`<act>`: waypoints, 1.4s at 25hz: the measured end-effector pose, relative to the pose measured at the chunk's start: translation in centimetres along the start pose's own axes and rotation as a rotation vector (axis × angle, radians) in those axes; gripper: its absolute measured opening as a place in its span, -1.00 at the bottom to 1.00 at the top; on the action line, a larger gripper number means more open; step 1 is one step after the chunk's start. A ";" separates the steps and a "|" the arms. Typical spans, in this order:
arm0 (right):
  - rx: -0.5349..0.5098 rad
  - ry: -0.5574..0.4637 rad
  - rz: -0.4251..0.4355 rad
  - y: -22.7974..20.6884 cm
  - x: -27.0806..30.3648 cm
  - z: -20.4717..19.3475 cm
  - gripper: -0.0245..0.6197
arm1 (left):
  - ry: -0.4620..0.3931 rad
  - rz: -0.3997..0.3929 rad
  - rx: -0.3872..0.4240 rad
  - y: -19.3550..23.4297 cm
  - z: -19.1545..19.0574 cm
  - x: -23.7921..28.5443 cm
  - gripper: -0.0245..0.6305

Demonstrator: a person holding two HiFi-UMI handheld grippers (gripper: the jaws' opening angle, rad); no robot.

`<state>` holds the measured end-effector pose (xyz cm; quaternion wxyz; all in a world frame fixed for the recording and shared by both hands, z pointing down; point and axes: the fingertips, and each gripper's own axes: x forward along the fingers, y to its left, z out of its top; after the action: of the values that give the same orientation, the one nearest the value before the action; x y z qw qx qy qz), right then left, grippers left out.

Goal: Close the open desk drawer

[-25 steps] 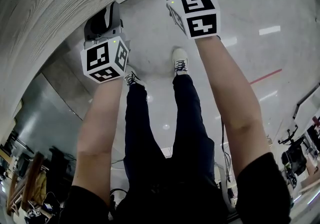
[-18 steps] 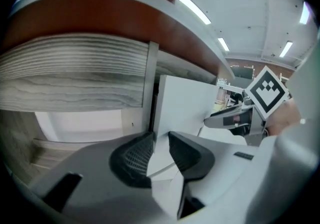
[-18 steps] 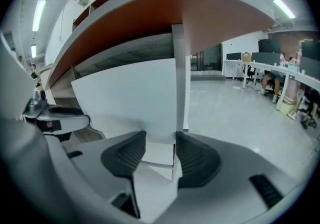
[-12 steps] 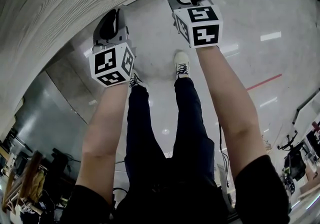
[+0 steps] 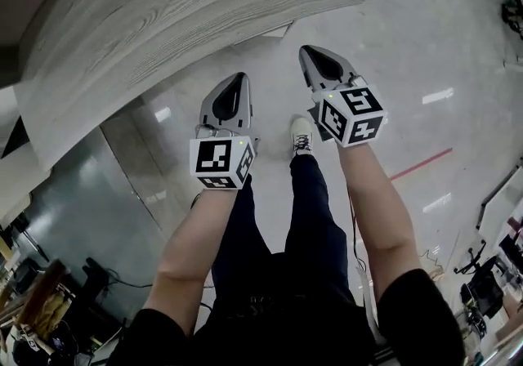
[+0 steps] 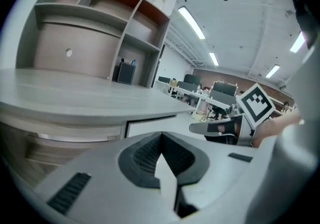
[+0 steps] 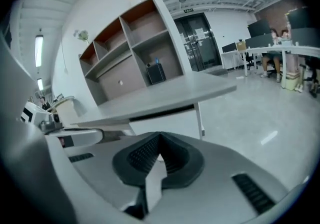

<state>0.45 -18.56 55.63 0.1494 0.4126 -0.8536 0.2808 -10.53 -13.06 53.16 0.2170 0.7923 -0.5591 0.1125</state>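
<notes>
The grey wood-grain desk top (image 5: 163, 21) fills the upper left of the head view. Under its edge sits the white drawer front (image 6: 150, 124) (image 7: 167, 120), set back beneath the top with a dark gap above it; only a white sliver (image 5: 274, 31) shows from above. My left gripper (image 5: 235, 78) (image 6: 161, 135) hangs in the air short of the desk edge, shut, with nothing between its pads. My right gripper (image 5: 310, 51) (image 7: 160, 135) is beside it, also shut and empty, and clear of the desk. Each gripper shows at the other's side (image 6: 220, 128) (image 7: 75, 137).
A shelf unit (image 7: 130, 48) with open compartments stands at the back of the desk. The person's legs and shoes (image 5: 301, 131) are on the glossy floor below the grippers. A red floor line (image 5: 421, 164) runs at the right. Office desks and seated people (image 7: 277, 50) are far off.
Both grippers have drawn back from the desk edge and risen, and their jaws have gone from open to shut. More of the desk top now shows in the head view.
</notes>
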 end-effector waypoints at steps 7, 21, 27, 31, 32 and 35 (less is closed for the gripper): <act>-0.040 -0.076 0.084 5.3 -5.4 5.3 -0.87 | -0.051 -0.152 0.053 -4.2 6.0 -4.5 -0.89; -0.096 -0.186 0.199 15.7 -16.7 12.2 -0.87 | -0.012 -0.464 0.139 -11.4 12.1 -14.6 -0.89; -0.107 -0.198 0.241 17.9 -19.5 12.6 -0.87 | -0.064 -0.485 0.254 -11.9 14.3 -16.1 -0.89; -0.078 -0.205 0.257 18.5 -20.5 12.4 -0.87 | -0.073 -0.481 0.213 -10.7 15.8 -16.8 -0.89; -0.074 -0.202 0.261 18.8 -20.6 12.3 -0.87 | -0.070 -0.484 0.203 -10.6 15.8 -17.1 -0.89; -0.068 -0.186 0.281 19.7 -20.6 11.4 -0.87 | -0.047 -0.485 0.207 -10.4 14.7 -17.7 -0.89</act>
<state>-2.72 -2.75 29.48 0.0431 0.3080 -0.9221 0.2304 -7.96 -2.25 30.51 0.1425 0.9235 -0.3430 0.0955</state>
